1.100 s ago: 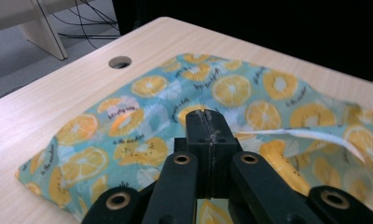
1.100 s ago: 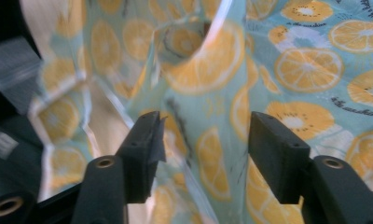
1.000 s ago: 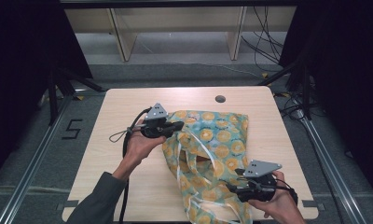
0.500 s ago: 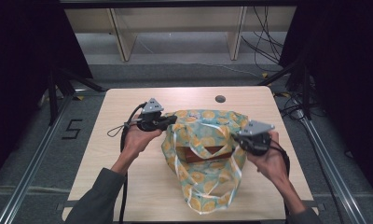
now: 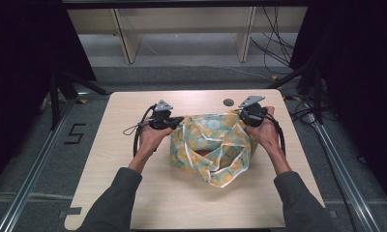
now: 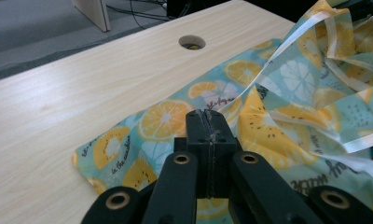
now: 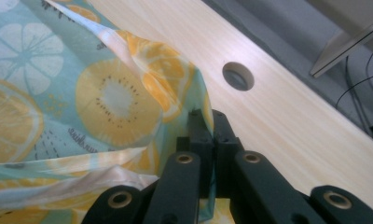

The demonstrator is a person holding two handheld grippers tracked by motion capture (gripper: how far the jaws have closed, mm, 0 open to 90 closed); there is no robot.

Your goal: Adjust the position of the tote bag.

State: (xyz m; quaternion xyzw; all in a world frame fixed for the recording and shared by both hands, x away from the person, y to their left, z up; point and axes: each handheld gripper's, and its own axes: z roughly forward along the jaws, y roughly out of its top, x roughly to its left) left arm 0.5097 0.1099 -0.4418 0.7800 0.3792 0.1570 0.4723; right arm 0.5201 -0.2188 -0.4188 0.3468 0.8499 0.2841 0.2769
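A teal cloth (image 5: pixel 208 145) printed with orange and lemon slices and trimmed with white straps lies bunched in the middle of the table. My left gripper (image 5: pixel 181 121) is at its back left corner, jaws shut on the fabric. In the left gripper view the closed jaws (image 6: pixel 208 114) pinch the cloth (image 6: pixel 287 93) low over the tabletop. My right gripper (image 5: pixel 240 115) is at the back right corner, shut on a folded edge. The right gripper view shows its jaws (image 7: pixel 207 116) clamped on the cloth's (image 7: pixel 105 98) hem.
The light wooden table (image 5: pixel 133 193) has a round cable hole (image 5: pixel 229 102) near its back edge, just behind the cloth and near the right gripper; the hole (image 7: pixel 238 76) sits close beyond the right jaws. Shelving legs and cables stand on the floor behind.
The right gripper travelled from the front right of the table to the back right, pulling the cloth's near edge up and over. The left gripper shifted slightly and sank toward the table.
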